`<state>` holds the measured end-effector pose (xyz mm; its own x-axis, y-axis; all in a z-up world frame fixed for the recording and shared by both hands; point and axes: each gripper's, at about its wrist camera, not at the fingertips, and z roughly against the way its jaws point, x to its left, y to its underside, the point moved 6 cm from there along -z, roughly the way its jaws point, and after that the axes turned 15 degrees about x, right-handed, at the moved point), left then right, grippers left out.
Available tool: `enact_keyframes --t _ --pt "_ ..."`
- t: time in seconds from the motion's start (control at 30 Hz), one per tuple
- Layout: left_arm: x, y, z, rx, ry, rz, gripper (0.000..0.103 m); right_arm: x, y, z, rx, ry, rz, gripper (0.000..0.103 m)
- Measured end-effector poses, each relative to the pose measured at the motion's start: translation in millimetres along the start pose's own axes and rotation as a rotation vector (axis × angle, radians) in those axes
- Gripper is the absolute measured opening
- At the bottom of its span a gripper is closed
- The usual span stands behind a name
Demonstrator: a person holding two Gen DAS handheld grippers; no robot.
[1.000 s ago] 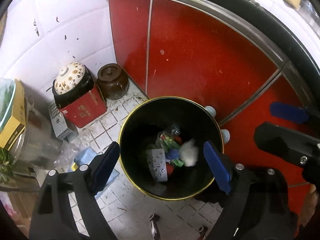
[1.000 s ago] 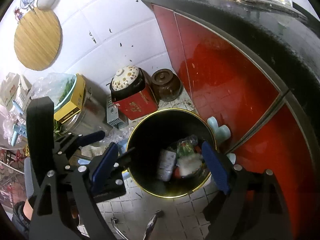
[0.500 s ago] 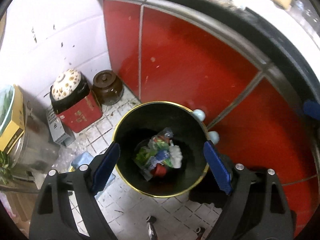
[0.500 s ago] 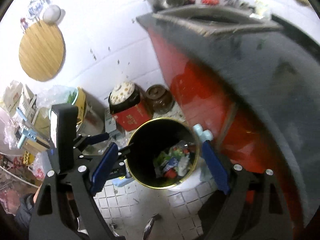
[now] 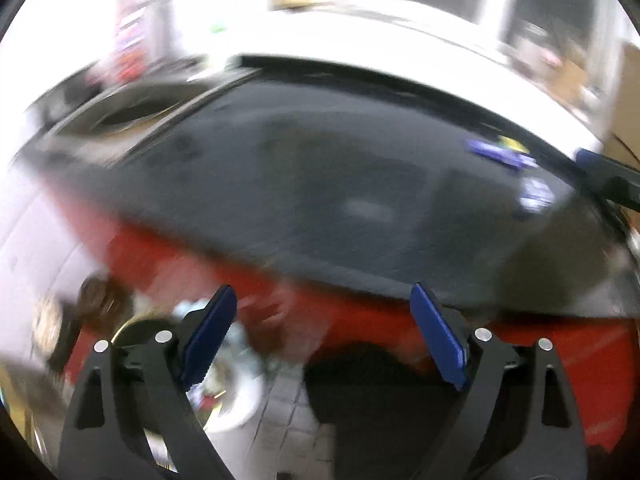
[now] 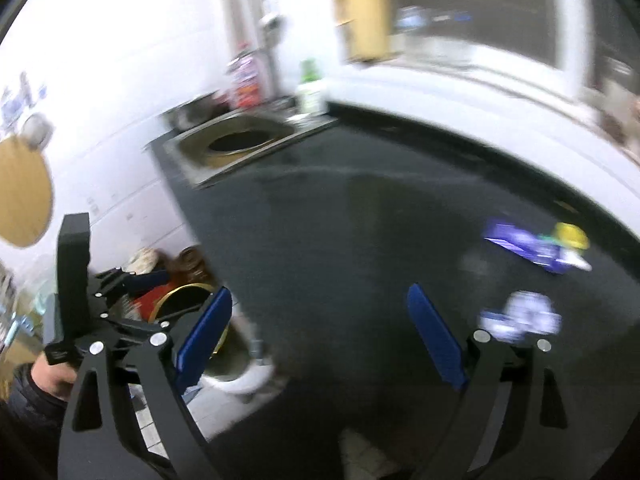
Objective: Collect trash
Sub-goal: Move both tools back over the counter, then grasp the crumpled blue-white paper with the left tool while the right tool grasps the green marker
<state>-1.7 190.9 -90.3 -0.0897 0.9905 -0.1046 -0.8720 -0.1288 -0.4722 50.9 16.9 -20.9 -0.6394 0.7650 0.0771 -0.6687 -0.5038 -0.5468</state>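
Note:
Both views are motion-blurred. My left gripper (image 5: 320, 336) is open and empty, raised to the level of the dark countertop (image 5: 320, 192). My right gripper (image 6: 320, 336) is open and empty above the same countertop (image 6: 340, 240). Blue and yellow wrappers (image 6: 536, 246) and a white-blue crumpled piece (image 6: 520, 316) lie on the counter at the right; they also show in the left wrist view (image 5: 504, 154). The gold-rimmed black trash bin (image 6: 180, 304) stands on the floor at lower left, also in the left wrist view (image 5: 136, 332). The left gripper (image 6: 100, 304) shows at the left.
A steel sink (image 6: 236, 144) is set in the counter's far end, with bottles (image 6: 312, 88) behind it. Red cabinet doors (image 5: 360, 320) run under the counter. A brown jar (image 6: 192, 260) and patterned pot stand by the white tiled wall (image 6: 120, 100).
Both grippers have lifted away from above the bin and tilted up to the countertop. The bin has dropped to the lower left of both views. Both stay open.

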Motion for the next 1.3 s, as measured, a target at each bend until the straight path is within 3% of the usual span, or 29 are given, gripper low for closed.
enact_keyframes --t 0.27,0.47,0.77,0.87,1.1,1.3 --pt "-166.9 -51.4 -25.1 0.0 0.102 -0.36 0.086 -136.8 61.8 57.5 -0.046 0.091 -0.146 0.087" --pt "-240.3 -73.7 -49.5 -0.01 0.108 -0.524 0.086 -191.2 86.8 64.7 -0.024 0.142 -0.15 0.087" --pt "-273.0 -100.1 -110.3 0.088 0.085 -0.603 0.086 -244.8 93.2 29.9 0.069 0.163 -0.116 0.087" --pt "-277.1 -106.6 -133.6 0.141 0.069 -0.618 0.085 -275.6 86.0 0.9 0.127 0.158 -0.113 0.087" --pt "-289.5 -126.4 -154.9 0.174 0.142 -0.638 0.085 -346.4 42.1 -81.0 0.26 0.159 -0.022 0.087" --pt "-295.4 -139.6 -160.1 0.162 0.152 -0.642 0.067 -370.6 -2.8 -117.7 0.253 0.089 0.059 0.085"
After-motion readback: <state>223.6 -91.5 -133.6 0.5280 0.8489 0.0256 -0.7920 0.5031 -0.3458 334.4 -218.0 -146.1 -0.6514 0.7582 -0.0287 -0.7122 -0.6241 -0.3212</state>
